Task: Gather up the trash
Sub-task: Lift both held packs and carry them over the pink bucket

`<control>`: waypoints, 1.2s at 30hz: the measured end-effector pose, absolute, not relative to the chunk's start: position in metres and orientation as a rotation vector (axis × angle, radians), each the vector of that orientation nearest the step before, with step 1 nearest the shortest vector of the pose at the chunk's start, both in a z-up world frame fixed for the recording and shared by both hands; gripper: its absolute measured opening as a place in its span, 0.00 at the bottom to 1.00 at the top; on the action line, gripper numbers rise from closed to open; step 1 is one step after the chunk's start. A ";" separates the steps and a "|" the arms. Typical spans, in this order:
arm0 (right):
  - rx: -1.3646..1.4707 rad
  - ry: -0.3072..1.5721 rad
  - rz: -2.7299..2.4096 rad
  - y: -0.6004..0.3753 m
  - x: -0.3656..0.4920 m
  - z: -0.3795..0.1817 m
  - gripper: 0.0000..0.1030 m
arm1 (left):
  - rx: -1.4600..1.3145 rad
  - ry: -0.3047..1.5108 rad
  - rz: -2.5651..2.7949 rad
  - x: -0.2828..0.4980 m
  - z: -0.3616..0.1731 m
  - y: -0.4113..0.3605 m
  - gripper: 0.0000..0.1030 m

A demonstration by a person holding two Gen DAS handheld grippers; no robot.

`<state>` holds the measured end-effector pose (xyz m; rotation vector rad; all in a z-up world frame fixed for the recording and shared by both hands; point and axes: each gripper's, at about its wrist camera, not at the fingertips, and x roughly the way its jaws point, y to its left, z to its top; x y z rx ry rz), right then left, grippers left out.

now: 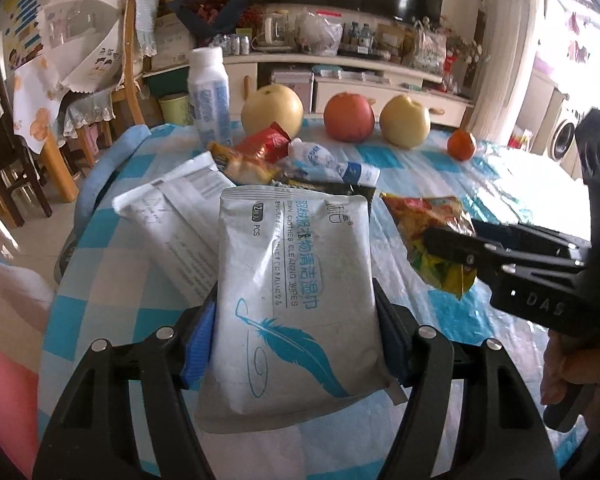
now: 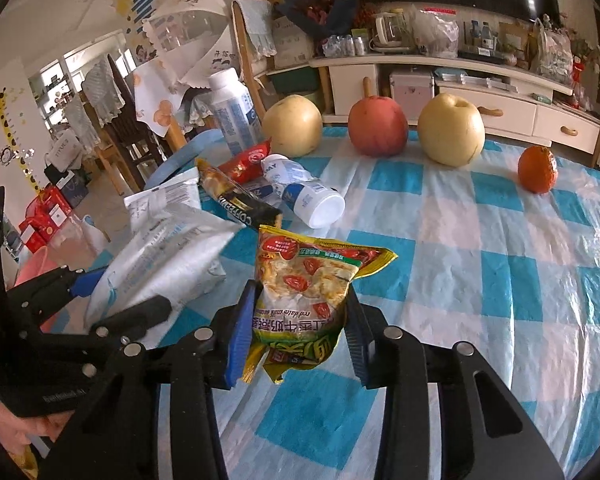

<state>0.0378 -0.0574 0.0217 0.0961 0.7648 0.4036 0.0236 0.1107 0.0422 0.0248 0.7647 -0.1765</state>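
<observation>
Both pieces look just picked up off the checked blue-and-white worktop (image 2: 480, 240): the left gripper (image 1: 296, 340) pinches a grey wet-wipes pouch (image 1: 296, 280), the right gripper (image 2: 296, 320) a yellow snack wrapper (image 2: 304, 284), so next comes carrying them to a bin, which I cannot see.

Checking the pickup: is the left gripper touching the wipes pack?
Touching: the left wrist view shows the left gripper pads pressing both sides of the wipes pack.
</observation>
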 end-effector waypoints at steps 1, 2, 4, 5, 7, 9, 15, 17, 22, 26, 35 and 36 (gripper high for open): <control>0.095 0.762 0.405 -0.056 0.036 0.023 0.41 | 0.011 0.760 -0.176 0.021 0.044 0.114 0.67; 0.092 0.758 0.407 -0.054 0.033 0.024 0.41 | 0.003 0.756 -0.175 0.019 0.046 0.117 0.67; 0.086 0.752 0.413 -0.051 0.028 0.026 0.41 | -0.013 0.748 -0.171 0.015 0.049 0.124 0.67; 0.084 0.749 0.417 -0.049 0.025 0.027 0.41 | -0.021 0.743 -0.168 0.013 0.051 0.128 0.67; 0.077 0.743 0.424 -0.045 0.021 0.028 0.41 | -0.041 0.732 -0.162 0.009 0.055 0.137 0.67; 0.067 0.739 0.431 -0.039 0.016 0.030 0.41 | -0.058 0.723 -0.153 0.007 0.059 0.146 0.67; 0.044 0.724 0.452 -0.021 0.002 0.035 0.41 | -0.109 0.703 -0.123 -0.001 0.071 0.177 0.67; 0.040 0.718 0.462 -0.014 -0.003 0.037 0.41 | -0.122 0.700 -0.111 -0.003 0.073 0.188 0.67; 0.013 0.704 0.478 0.004 -0.013 0.041 0.41 | -0.139 0.686 -0.098 -0.009 0.078 0.205 0.67; 0.004 0.699 0.506 0.022 -0.022 0.046 0.41 | -0.167 0.666 -0.084 -0.016 0.084 0.222 0.67; -0.020 0.675 0.617 0.083 -0.049 0.064 0.41 | -0.246 0.608 -0.030 -0.036 0.101 0.266 0.67; -0.020 0.673 0.633 0.091 -0.053 0.065 0.41 | -0.255 0.602 -0.025 -0.038 0.102 0.271 0.67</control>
